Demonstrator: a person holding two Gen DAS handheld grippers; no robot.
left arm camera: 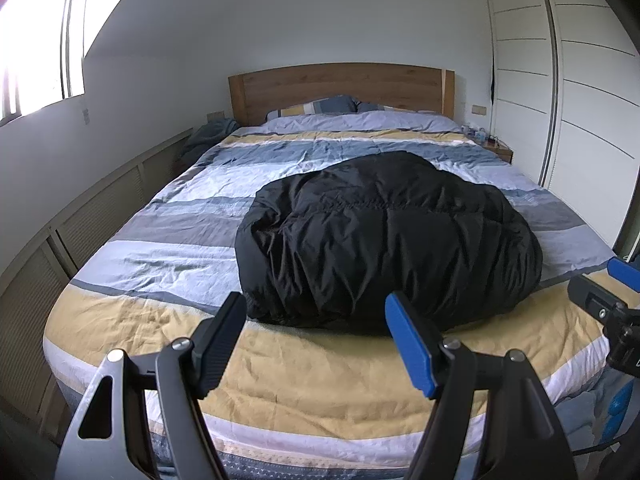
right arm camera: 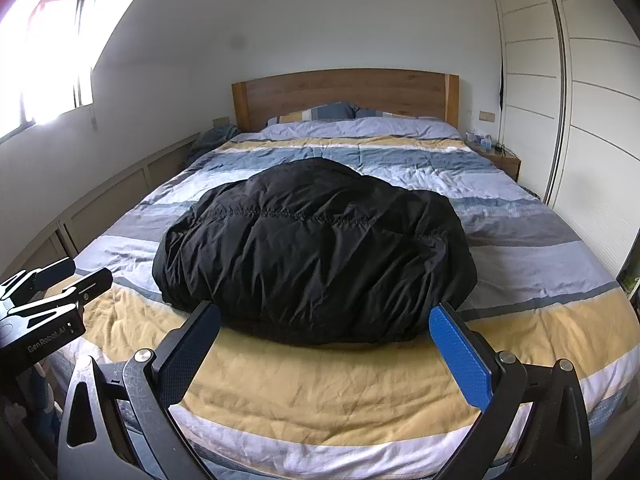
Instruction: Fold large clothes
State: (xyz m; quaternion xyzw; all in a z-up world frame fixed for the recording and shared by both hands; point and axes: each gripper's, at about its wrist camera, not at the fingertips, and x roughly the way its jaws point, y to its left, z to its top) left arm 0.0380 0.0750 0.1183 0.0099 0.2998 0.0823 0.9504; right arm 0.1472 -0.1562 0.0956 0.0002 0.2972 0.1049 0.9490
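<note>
A black puffer jacket [left arm camera: 384, 240] lies bundled on my striped duvet [left arm camera: 168, 248]. My left gripper [left arm camera: 316, 340] and right gripper [right arm camera: 324, 344] hover before it, fingers spread, holding nothing

A striped duvet [left arm camera: 172, 240] in yellow, blue, grey and white is spread over the bed, with pillows [left arm camera: 316, 106] laid against a wooden headboard [left arm camera: 340, 84]. A bright window [left arm camera: 36, 48] is seen on the left wall, while white wardrobe doors [left arm camera: 592, 92] and a small cluttered bedside table [left arm camera: 498, 148] are seen on the right

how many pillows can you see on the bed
2, both at the head of the bed against the headboard: a striped pillow on the left, a blue pillow beside it, mostly hidden by the duvet. More may be underneath.
</note>
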